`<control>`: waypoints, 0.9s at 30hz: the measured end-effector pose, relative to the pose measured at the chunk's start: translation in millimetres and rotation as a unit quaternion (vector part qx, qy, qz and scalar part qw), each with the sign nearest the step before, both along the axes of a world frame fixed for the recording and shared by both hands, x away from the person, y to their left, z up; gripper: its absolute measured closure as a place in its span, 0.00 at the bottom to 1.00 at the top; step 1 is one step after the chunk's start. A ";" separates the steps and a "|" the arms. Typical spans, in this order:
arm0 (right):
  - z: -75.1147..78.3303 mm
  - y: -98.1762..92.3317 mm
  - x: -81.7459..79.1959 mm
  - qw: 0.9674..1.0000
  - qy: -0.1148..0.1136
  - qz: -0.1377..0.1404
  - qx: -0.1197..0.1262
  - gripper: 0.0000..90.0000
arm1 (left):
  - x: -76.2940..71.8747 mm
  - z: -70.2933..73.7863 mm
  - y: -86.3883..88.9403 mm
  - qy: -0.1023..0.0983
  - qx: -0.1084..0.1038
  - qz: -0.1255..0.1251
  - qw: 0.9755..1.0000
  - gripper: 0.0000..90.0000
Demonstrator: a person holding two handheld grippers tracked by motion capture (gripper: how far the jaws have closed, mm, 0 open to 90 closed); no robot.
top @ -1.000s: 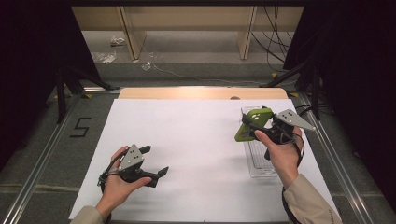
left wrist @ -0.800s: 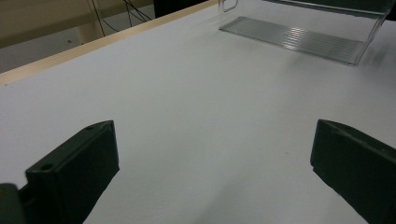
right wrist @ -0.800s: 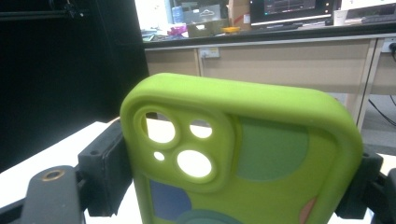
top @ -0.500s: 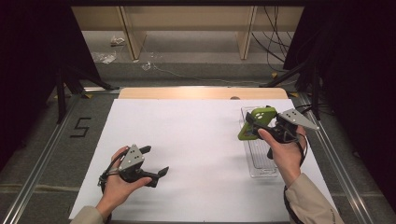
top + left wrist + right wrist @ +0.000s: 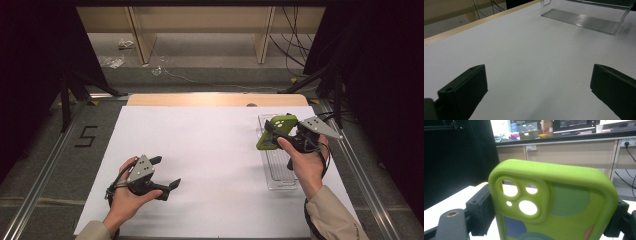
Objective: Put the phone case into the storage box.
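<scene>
White desk (image 5: 210, 150): right hand-held gripper (image 5: 276, 136) clasped green phone case (image 5: 275, 131) by its edges, at two o'clock; light, soft, likely bendy. Left hand-held gripper (image 5: 165, 172) released.

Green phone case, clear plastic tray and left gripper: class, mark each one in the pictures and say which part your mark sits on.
green phone case (image 5: 571, 202), right gripper view, on its flat back.
clear plastic tray (image 5: 584, 21), left gripper view, on its ribbed floor.
left gripper (image 5: 168, 173), high view, midway between its fingertips.
</scene>
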State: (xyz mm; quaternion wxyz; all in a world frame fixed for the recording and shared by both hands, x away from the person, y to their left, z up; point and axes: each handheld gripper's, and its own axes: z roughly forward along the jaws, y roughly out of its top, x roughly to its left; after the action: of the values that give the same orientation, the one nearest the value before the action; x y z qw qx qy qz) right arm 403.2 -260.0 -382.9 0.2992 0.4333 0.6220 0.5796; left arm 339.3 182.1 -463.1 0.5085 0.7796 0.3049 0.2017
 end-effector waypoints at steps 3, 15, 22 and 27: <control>-0.3 -0.6 0.3 1.000 0.001 -0.001 0.000 0.20 | 0.0 0.0 0.1 0.000 0.000 0.000 1.000 0.00; -0.9 -4.9 1.8 1.000 0.001 -0.008 0.001 0.21 | 0.1 0.0 0.2 0.000 -0.001 0.001 1.000 0.00; -1.1 -7.1 2.3 1.000 0.003 -0.013 0.002 0.21 | 0.0 0.2 0.3 -0.001 0.000 0.002 1.000 0.00; -1.6 -8.0 2.8 1.000 0.003 -0.014 0.002 0.21 | 0.0 0.2 0.2 -0.001 0.000 0.001 1.000 0.00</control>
State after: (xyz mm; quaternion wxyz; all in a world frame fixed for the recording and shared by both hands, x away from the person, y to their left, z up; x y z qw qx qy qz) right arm 406.0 -268.0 -384.6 0.3046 0.4447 0.6153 0.5752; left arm 339.3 182.4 -462.9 0.5084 0.7790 0.3054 0.2034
